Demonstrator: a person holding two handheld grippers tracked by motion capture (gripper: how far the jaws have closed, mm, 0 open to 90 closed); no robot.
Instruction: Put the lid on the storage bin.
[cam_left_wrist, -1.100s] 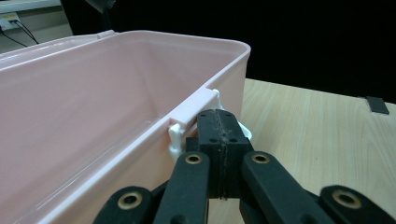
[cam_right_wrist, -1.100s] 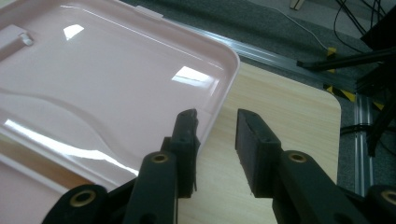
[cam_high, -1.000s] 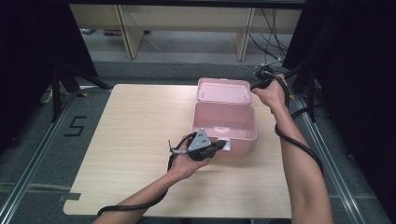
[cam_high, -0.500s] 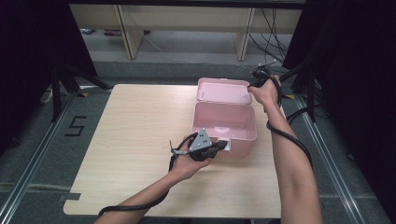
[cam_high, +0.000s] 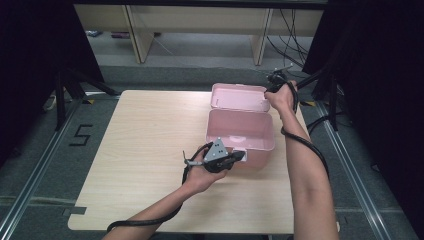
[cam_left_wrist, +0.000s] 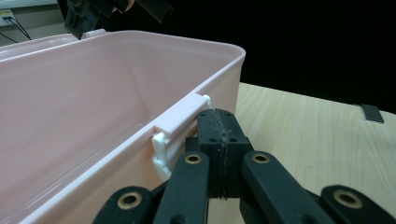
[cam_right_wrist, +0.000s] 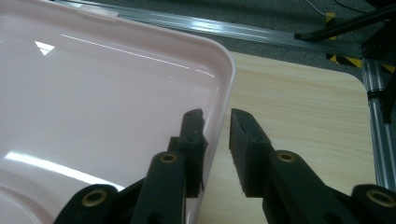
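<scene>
A pink plastic box (cam_high: 240, 131) stands open on the wooden table (cam_high: 145, 135), its lid (cam_high: 238, 97) folded back behind it. My left gripper (cam_high: 242, 156) is shut at the box's front wall, its tips (cam_left_wrist: 217, 117) beside the white latch (cam_left_wrist: 179, 125) with nothing between them. My right gripper (cam_high: 270, 89) is at the lid's right edge. In the right gripper view its jaws (cam_right_wrist: 217, 117) are open and straddle the lid's rim (cam_right_wrist: 223, 79), one finger inside the lid (cam_right_wrist: 93, 88) and one outside with a gap. The box interior (cam_left_wrist: 79, 107) looks empty.
Bare tabletop spreads to the left and front of the box. A metal rail (cam_right_wrist: 379, 140) runs along the table's right edge. Dark stands (cam_high: 70, 85) and cables sit on the floor around the table, with shelf legs (cam_high: 135, 35) behind.
My right hand has shifted slightly left at the lid's far right corner. The left gripper and the box have stayed put.
</scene>
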